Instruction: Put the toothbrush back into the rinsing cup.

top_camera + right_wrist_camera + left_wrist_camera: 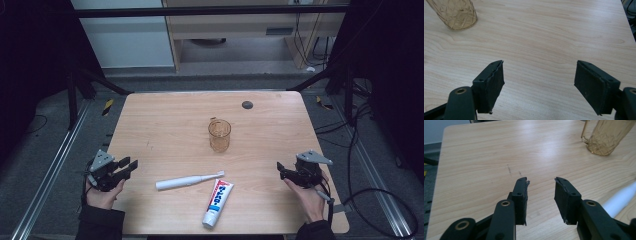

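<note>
An amber patterned glass cup stands upright at the middle of the wooden table. In front of it lie a white electric toothbrush and a white toothpaste tube with blue and red print. My left gripper rests at the table's left edge, open, with nothing between its jaws; the cup is far right in its view and the toothbrush handle is at the right edge. My right gripper sits near the right edge, jaws wide open and empty, with the cup at upper left.
A small dark round disc sits on the table behind the cup. Bare wood lies ahead of both grippers. Cables trail over the floor to the right, and black frame legs stand at the far corners.
</note>
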`<action>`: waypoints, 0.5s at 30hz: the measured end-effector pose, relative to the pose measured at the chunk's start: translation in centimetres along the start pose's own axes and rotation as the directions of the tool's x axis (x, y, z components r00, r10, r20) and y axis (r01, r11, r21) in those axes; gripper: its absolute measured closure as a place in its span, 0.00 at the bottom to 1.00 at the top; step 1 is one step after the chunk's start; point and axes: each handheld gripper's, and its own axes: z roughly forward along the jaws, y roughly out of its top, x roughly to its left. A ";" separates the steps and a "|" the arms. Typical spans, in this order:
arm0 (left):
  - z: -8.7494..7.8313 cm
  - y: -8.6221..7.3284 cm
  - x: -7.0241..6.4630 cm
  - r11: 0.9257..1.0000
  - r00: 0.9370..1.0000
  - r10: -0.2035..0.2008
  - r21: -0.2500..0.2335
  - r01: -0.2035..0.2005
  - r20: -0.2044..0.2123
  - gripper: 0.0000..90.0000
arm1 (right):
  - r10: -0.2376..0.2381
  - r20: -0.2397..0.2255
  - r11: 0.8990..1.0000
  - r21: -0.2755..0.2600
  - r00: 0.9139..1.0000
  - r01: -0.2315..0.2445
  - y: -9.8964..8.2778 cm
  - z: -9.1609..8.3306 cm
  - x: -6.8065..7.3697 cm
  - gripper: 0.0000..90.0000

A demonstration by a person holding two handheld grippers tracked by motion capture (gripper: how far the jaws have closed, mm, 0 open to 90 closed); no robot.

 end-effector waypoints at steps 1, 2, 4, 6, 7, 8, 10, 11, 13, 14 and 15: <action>0.1 0.0 -0.2 1.000 1.000 0.004 0.003 -0.004 0.002 0.68 | -0.004 -0.002 1.000 0.002 1.000 0.004 -0.1 0.0 -0.1 0.26; 0.1 0.0 -0.2 1.000 1.000 0.004 0.003 -0.004 0.002 0.68 | -0.008 0.000 1.000 0.002 1.000 0.008 -0.2 0.0 -0.1 0.26; 0.3 0.1 -0.5 1.000 1.000 0.018 0.017 -0.018 0.017 0.68 | -0.001 -0.003 1.000 0.003 1.000 0.001 -0.2 -0.1 -0.2 0.26; 0.4 0.1 -1.0 0.999 0.999 0.034 0.032 -0.035 0.034 0.69 | -0.003 -0.004 1.000 0.003 1.000 0.003 -0.3 -0.2 -0.2 0.27; 0.5 0.2 -1.1 0.998 0.998 0.042 0.040 -0.044 0.040 0.72 | 0.001 -0.010 1.000 0.009 1.000 -0.001 -0.5 -0.1 -0.1 0.27; 0.7 0.2 -1.4 0.997 0.997 0.047 0.057 -0.051 0.056 0.74 | -0.001 -0.012 1.000 0.011 1.000 0.001 -0.5 -0.1 -0.1 0.28; 0.8 0.2 -1.5 0.996 0.997 0.053 0.064 -0.057 0.063 0.75 | -0.001 -0.017 1.000 0.018 1.000 0.002 -0.5 -0.1 0.0 0.28; 1.0 0.1 -1.8 0.994 0.996 0.062 0.085 -0.068 0.071 0.79 | -0.015 -0.025 1.000 0.025 1.000 0.015 -0.5 0.1 0.3 0.28; 1.0 0.1 -1.9 0.993 0.995 0.065 0.092 -0.072 0.076 0.81 | -0.020 -0.027 0.999 0.026 0.999 0.020 -0.5 0.1 0.4 0.29; 1.1 0.1 -1.9 0.992 0.995 0.067 0.102 -0.075 0.078 0.83 | -0.017 -0.033 1.000 0.024 0.999 0.018 -0.4 0.1 0.6 0.29; 1.4 0.2 -2.2 0.989 0.994 0.074 0.123 -0.084 0.077 0.87 | -0.022 -0.043 0.999 0.026 0.999 0.023 -0.5 0.2 0.8 0.29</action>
